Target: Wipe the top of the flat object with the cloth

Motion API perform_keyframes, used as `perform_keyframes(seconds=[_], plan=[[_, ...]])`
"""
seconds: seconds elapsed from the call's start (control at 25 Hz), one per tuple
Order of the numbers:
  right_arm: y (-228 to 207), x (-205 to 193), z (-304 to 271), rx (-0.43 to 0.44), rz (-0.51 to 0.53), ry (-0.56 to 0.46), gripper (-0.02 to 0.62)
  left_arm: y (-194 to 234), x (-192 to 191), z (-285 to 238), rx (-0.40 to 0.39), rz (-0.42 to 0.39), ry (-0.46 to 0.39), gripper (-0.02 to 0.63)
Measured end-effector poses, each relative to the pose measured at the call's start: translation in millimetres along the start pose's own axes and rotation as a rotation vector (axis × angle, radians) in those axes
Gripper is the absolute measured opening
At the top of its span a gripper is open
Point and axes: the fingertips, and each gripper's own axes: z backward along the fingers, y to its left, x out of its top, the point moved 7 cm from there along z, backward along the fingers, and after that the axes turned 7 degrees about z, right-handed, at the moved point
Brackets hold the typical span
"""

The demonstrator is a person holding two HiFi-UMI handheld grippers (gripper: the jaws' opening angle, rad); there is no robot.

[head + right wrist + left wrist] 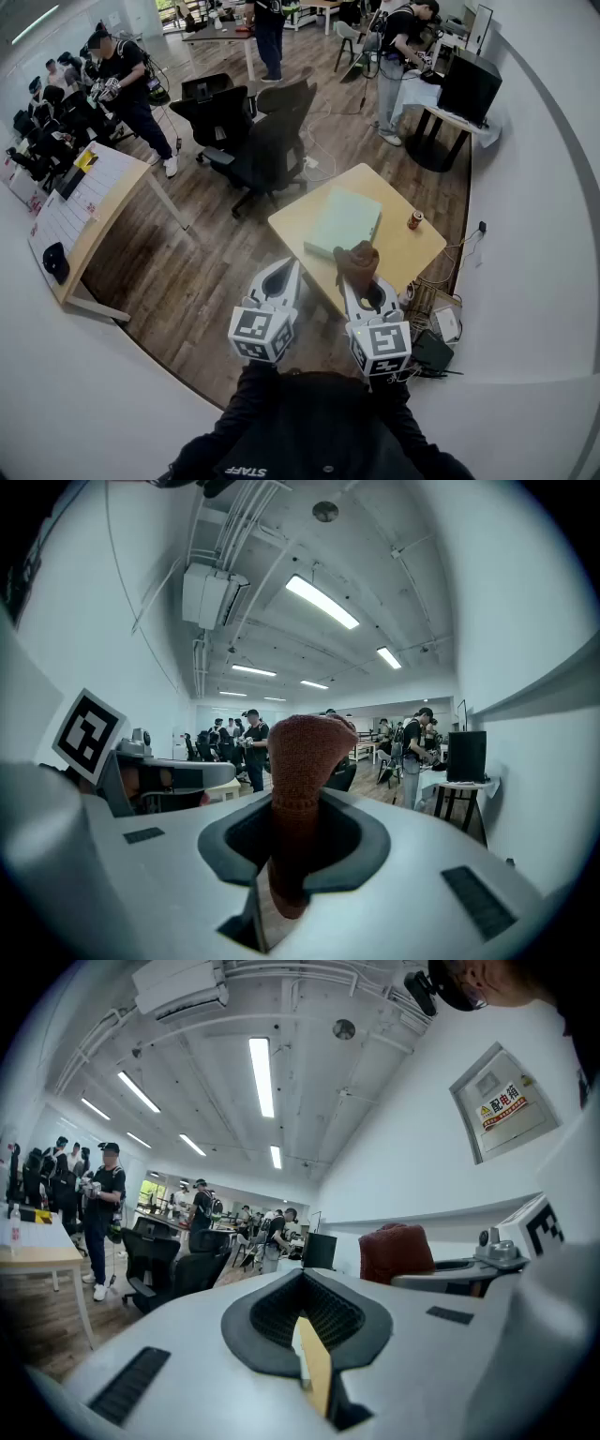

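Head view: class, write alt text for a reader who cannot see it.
From above, the right tool grips a reddish-brown cloth near a pale green flat object on a small wooden table. The left tool is shut and empty beside it; black office chairs and people stand beyond.

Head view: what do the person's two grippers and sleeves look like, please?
The left gripper and the right gripper are pale grey shells tapering to a point, with a dark teardrop opening around the jaws. Each carries a white cube with black square markers. The sleeves are black.
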Motion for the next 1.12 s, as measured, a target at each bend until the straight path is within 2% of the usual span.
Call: perform_keyframes(seconds=[0.2, 0.48, 0.72, 1.12], plan=[[16, -10, -11, 0.014, -0.014, 0.013, 0.094, 20, -5, 9, 0.016, 0.008, 0.008, 0.034], [33, -22, -21, -0.014, -0.111, 0.028, 0.097, 51, -20, 24, 0.020, 0.042, 0.049, 0.034], [50, -41, -29, -0.041, -0.136, 0.100, 0.097, 82, -35, 31, 0.026, 0.085, 0.091, 0.034], [-3, -78, -63, -0.106, -0.201, 0.184, 0.097, 104, -63, -24, 0.017, 0.122, 0.181, 0.034]])
